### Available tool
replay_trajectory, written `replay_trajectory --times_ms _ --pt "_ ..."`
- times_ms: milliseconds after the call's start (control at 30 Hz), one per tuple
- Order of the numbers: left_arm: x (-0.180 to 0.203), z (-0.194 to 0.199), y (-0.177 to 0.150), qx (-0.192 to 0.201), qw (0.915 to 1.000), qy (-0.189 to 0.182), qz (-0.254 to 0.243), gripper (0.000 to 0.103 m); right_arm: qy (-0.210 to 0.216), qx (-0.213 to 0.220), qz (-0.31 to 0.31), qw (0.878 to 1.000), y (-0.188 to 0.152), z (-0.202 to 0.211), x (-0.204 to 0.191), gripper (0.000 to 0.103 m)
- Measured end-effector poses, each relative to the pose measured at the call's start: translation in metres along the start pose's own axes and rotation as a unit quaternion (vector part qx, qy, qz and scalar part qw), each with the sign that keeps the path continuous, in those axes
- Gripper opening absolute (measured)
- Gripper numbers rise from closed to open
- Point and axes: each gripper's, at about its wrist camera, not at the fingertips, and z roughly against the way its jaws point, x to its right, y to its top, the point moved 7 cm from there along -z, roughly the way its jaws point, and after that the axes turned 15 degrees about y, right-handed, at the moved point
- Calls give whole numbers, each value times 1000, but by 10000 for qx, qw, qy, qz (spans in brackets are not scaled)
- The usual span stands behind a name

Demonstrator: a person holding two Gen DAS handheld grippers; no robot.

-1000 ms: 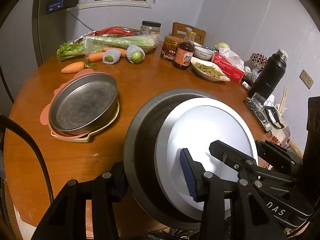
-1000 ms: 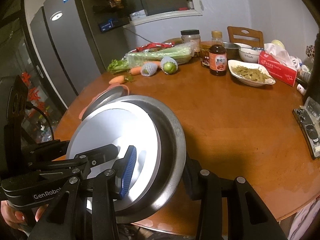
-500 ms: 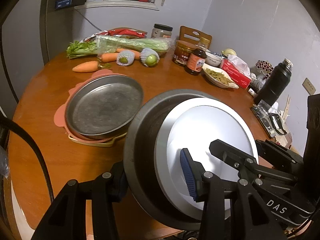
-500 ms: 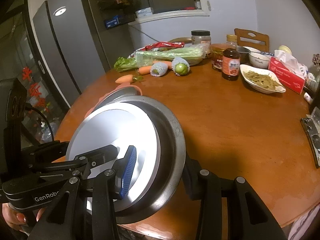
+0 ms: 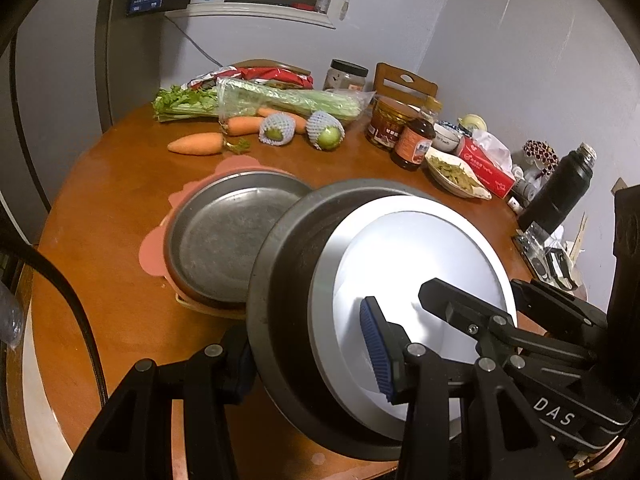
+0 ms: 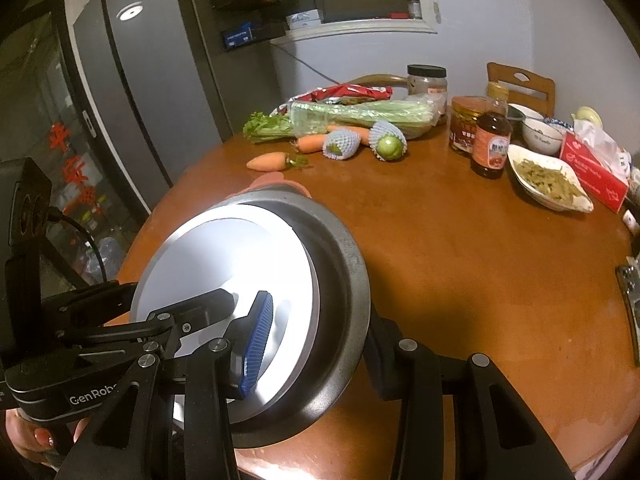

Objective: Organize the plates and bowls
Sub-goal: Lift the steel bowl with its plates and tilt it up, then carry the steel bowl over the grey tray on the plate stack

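You hold a stack of two dishes between both tools: a round dark grey metal pan (image 5: 288, 264) with a round white plate (image 5: 424, 264) sitting inside it. Your left gripper (image 5: 308, 344) is clamped on the near rim of that stack, its blue ribbed pad (image 5: 376, 348) pressed on the white plate's face and the other finger under the pan's edge. Your right gripper (image 6: 316, 332) grips the opposite rim the same way, blue pad (image 6: 260, 340) on the plate and the outer finger beneath the pan. In the right wrist view the pan (image 6: 344, 280) and plate (image 6: 224, 264) are tilted and lifted off the round brown wooden table (image 6: 460, 248).

In the left wrist view, the pan's far left edge overlaps a second, empty grey metal pan (image 5: 228, 236) that rests on a pink scalloped mat (image 5: 154, 248) lying on the table (image 5: 120, 184). Whether the two pans touch you cannot tell.

Farther back lie two orange carrots (image 5: 196, 144), two green fruits in white foam nets (image 5: 324, 132), bagged celery (image 5: 280, 100), a dark sauce bottle (image 5: 412, 144), an oval white dish of green vegetables (image 5: 456, 172), a red tissue box (image 5: 486, 164) and a black flask (image 5: 560, 188).
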Motion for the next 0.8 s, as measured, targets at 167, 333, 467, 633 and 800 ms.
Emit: replay_trajectory --times_ms 167,333,467,633,800 --pt "-8 0 11 5 10000 27 48 46 31 -13 27 10000 13 -5 -3 43" --pt "-16 -2 21 13 9999 82 108 46 63 -28 79 9999 24 -12 -5 43" --pt "-21 -6 26 -6 9998 109 155 46 103 -68 108 9999 32 -19 -7 43" --pt "-27 -11 35 -12 9997 155 166 46 130 -142 145 9997 42 -28 -8 43" --pt "-33 -14 46 -25 9996 183 204 46 158 -174 172 9996 52 -35 -11 43"
